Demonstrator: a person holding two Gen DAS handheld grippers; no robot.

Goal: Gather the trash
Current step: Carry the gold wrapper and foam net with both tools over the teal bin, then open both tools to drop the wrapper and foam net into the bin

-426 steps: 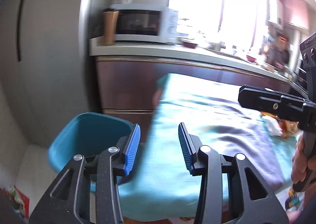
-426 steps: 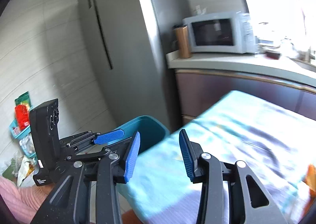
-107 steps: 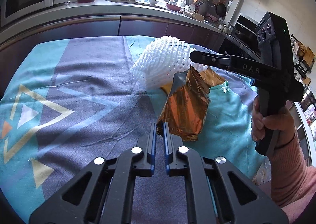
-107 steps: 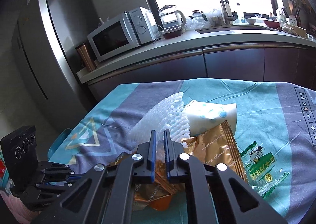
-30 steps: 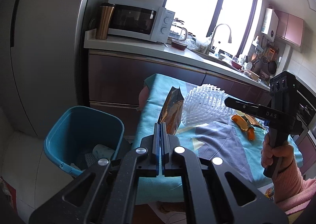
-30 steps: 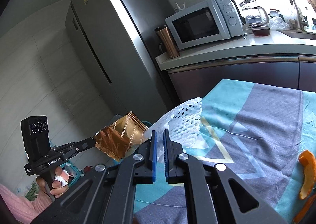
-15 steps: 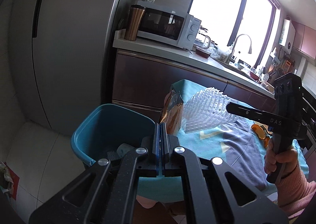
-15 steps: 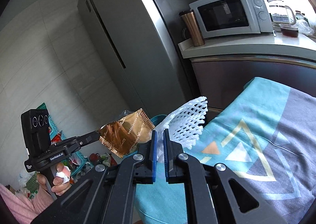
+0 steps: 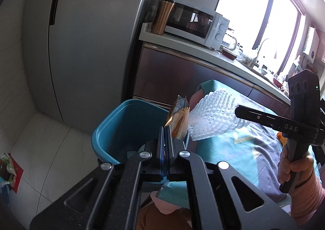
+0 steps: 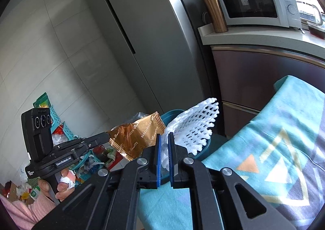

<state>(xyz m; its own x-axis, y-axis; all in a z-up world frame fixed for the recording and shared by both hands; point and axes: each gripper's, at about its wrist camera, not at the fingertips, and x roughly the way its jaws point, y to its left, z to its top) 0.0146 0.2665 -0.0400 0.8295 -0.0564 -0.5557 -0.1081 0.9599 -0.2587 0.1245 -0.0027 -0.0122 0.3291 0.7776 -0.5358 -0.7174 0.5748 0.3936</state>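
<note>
Left gripper [image 9: 165, 128] clenched on gold wrapper [image 10: 138, 134] ("DAOXIANGCUN"), right gripper [image 10: 165, 138] w/ foam net [image 10: 193, 126].

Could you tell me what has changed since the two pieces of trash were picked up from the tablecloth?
Both pieces have been carried off the tablecloth toward the teal bin. The left gripper now holds the gold wrapper over the bin's rim, and the right gripper brings the white foam net beside it. Unchanged: both jaws remain shut on their items, and nothing has been dropped yet.
</note>
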